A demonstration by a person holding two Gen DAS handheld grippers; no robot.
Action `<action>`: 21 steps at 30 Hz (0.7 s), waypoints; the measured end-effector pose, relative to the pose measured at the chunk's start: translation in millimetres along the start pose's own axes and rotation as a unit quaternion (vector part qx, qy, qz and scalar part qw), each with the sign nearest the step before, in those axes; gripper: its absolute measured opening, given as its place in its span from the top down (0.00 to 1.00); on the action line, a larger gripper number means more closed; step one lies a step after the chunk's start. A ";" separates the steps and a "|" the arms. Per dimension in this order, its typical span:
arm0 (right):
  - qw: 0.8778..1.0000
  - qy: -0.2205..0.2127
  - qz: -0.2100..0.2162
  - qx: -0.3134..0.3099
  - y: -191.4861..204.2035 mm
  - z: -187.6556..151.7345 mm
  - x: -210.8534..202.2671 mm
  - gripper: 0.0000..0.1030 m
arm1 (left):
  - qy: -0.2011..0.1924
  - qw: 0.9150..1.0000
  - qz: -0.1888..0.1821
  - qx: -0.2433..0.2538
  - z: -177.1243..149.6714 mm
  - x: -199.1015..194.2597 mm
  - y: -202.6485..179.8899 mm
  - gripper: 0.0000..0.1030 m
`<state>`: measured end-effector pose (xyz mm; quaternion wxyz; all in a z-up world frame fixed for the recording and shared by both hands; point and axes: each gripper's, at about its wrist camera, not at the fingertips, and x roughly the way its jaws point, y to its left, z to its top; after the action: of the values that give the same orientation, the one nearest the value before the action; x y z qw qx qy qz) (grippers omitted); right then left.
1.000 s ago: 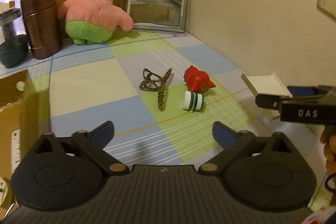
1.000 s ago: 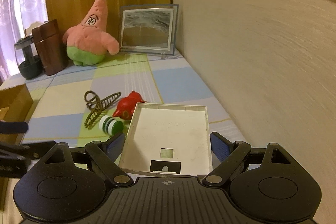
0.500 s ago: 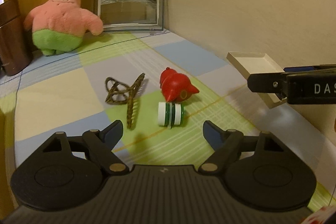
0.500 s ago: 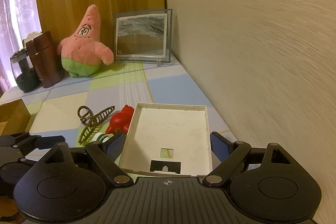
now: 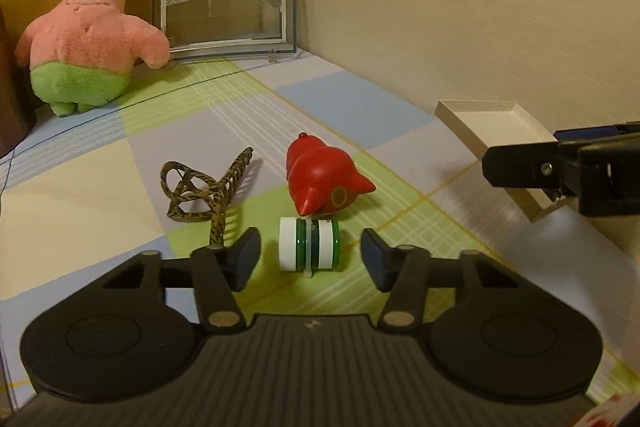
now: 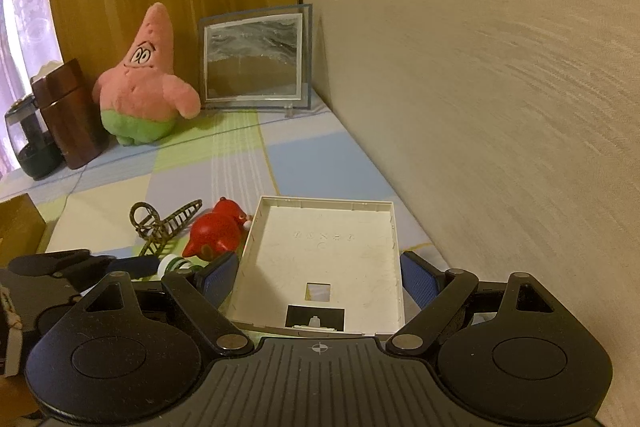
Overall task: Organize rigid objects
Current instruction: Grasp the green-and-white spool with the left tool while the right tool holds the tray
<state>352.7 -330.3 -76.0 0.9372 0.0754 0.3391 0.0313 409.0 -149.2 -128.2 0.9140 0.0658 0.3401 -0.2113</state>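
In the left wrist view, our left gripper (image 5: 310,255) has just been closing; its jaws stand narrow, either side of the spool (image 5: 309,244) at lower centre, not yet touching. The spool's long axis runs left-right, straight across the gap.

In the right wrist view, our right gripper (image 6: 318,277) clamps the tray (image 6: 332,227) wide, lower centre; the spool (image 6: 174,263) peeks out lower left.

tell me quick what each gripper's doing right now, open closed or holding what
left gripper: open, jaws just been closing around the spool, pads not on it.
right gripper: shut on the white tray.
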 end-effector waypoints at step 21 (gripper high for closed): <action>1.000 -0.020 0.021 -0.010 14.6 -5.0 -22.4 0.19 | 0.007 1.000 0.015 0.002 -11.6 -71.3 12.0 0.74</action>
<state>332.2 -317.7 -63.2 0.9437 0.0736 0.3182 0.0526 358.8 -110.9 -91.0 0.9146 0.0740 0.3448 -0.1980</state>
